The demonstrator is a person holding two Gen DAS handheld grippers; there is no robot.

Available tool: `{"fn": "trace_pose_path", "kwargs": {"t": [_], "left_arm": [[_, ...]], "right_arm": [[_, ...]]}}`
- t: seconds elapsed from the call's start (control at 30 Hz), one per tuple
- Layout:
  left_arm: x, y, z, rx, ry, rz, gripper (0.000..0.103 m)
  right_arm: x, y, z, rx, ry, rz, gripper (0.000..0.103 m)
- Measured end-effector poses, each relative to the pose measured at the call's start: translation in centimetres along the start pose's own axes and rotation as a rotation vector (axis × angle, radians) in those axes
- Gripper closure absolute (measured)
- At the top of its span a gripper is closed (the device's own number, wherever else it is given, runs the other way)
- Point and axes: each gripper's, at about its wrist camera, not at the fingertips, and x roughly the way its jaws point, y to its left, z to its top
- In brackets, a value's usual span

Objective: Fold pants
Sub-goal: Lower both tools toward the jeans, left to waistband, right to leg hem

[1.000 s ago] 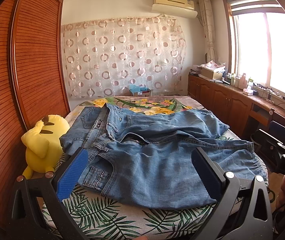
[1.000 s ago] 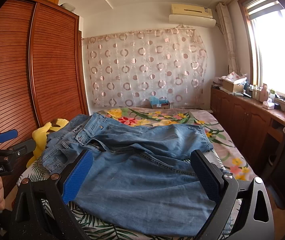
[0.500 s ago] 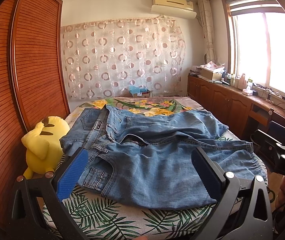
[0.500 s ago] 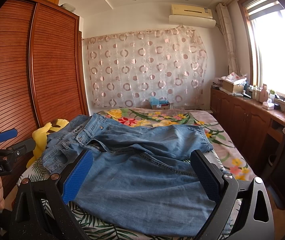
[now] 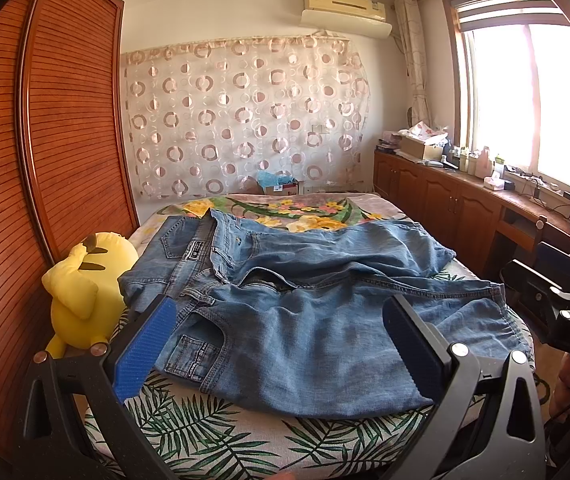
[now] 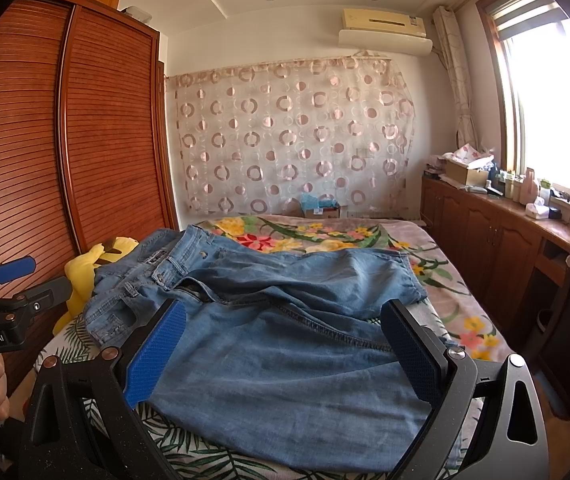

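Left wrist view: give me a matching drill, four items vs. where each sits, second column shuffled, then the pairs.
Items:
1. jeans
2. yellow plush
3. air conditioner
4. bottles

Places:
A. high on the wall above the curtain
B. on the counter under the window
C. spread on the bed
D. left of the jeans, by the wardrobe

Pairs: 1-C, 2-D, 3-A, 4-B

We are looking at a home bedroom: a bed (image 5: 221,436) with a leaf-and-flower cover fills the middle, a slatted wooden wardrobe (image 6: 97,136) lines one wall, and a circle-patterned curtain (image 5: 241,116) hangs beneath an air conditioner (image 6: 385,32). Low cabinets (image 5: 437,200) under the window (image 5: 533,96) carry what seem to be bottles and boxes.
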Motion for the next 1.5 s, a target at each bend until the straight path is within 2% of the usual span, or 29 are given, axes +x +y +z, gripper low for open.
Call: {"fn": "trace_pose_path", "kwargs": {"t": [0.4,0.67,0.8,0.97,1.3,1.43,1.5], "left_arm": [[-0.2,-0.4,0.9,-0.002,0.044,-0.008,0.000],[1.4,-0.3,-1.1,0.003,0.074,-0.021,0.000],[3.1,0.7,-2.5,-0.015,0.111,-0.030,0.000],[3.4,1.1,-2.9,-0.019,0.125,-0.023,0.000],[5.0,4.0,-3.6,-0.029,0.165,0.004,0.000],[6.5,6.3,-4.0,-0.034,0.187,0.027,0.000],[7.9,8.2,-4.4,-0.037,0.216,0.062,0.000]], "right_arm": [[0.5,-0.2,-0.6,0.004,0.024,0.012,0.005],[1.6,-0.6,-1.2,0.001,0.073,0.039,0.005],[2.0,-1.2,-1.2,-0.003,0.101,0.032,0.005],[2.2,-2.0,-1.0,-0.005,0.119,0.015,0.006],[2.3,-4.0,-1.6,-0.020,0.160,-0.057,0.009],[2.3,-5.4,-2.1,-0.008,0.193,-0.096,0.010],[2.5,-5.9,-2.1,0.000,0.209,-0.110,0.011]]}}
